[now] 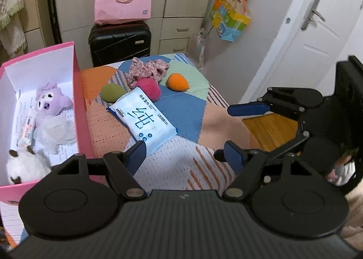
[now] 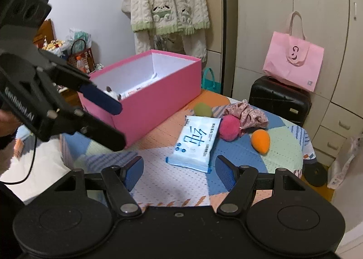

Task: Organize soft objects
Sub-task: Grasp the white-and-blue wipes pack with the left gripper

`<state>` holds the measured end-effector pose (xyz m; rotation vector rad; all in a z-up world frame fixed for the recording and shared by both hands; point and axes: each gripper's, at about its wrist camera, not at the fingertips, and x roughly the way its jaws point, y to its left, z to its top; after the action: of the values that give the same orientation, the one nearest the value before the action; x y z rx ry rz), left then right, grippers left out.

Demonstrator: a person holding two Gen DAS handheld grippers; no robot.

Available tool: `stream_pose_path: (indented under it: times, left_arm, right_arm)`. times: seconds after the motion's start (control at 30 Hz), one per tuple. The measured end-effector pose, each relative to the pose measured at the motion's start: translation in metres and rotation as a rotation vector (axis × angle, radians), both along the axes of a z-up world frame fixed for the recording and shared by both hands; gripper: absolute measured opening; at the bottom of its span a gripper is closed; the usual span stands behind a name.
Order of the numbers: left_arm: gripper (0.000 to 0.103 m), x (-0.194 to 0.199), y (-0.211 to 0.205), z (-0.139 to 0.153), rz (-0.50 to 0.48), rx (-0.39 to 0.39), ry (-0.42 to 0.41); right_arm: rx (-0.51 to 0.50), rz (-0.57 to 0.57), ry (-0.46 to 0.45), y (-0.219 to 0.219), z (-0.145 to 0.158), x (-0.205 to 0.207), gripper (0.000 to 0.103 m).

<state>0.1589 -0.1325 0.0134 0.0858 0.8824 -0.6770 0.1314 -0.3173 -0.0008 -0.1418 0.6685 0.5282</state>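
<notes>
Patchwork table (image 2: 283, 152) – pink box (image 2: 158, 97) hides toys (mostly).

**Bench layout**

The box (image 2: 145, 100) stands at the left of the bench (image 2: 283, 154); inside lie plush toys (image 1: 51, 100). Right of the box lies the wipes pack (image 2: 195, 143), and behind it a row — one sponge (image 2: 202, 109), the pompom (image 2: 229, 127), the scrunchie (image 2: 247, 111) and, farthest right, another sponge (image 2: 261, 141). Behind the bench stands a suitcase (image 2: 280, 100), a bag (image 2: 293, 63) on it.
</notes>
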Motion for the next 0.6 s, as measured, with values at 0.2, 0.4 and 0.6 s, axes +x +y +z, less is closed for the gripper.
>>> stream_pose_path:
  times: [0.2,0.4,0.6]
  left_arm:
    - [0.075,0.022,-0.008,-0.023,0.062,0.007,-0.010]
    - [0.075,0.047,-0.017,-0.048,0.105,-0.006,0.033]
    - [0.075,0.059,-0.021,-0.070,0.169,0.024,0.016]
  right_arm:
    - [0.042,0.031,-0.006,-0.003,-0.024,0.022,0.074]
    - [0.042,0.013,0.004,0.009,-0.055,0.048,0.074]
    - [0.089,-0.007,0.040,0.011,-0.070,0.069,0.074]
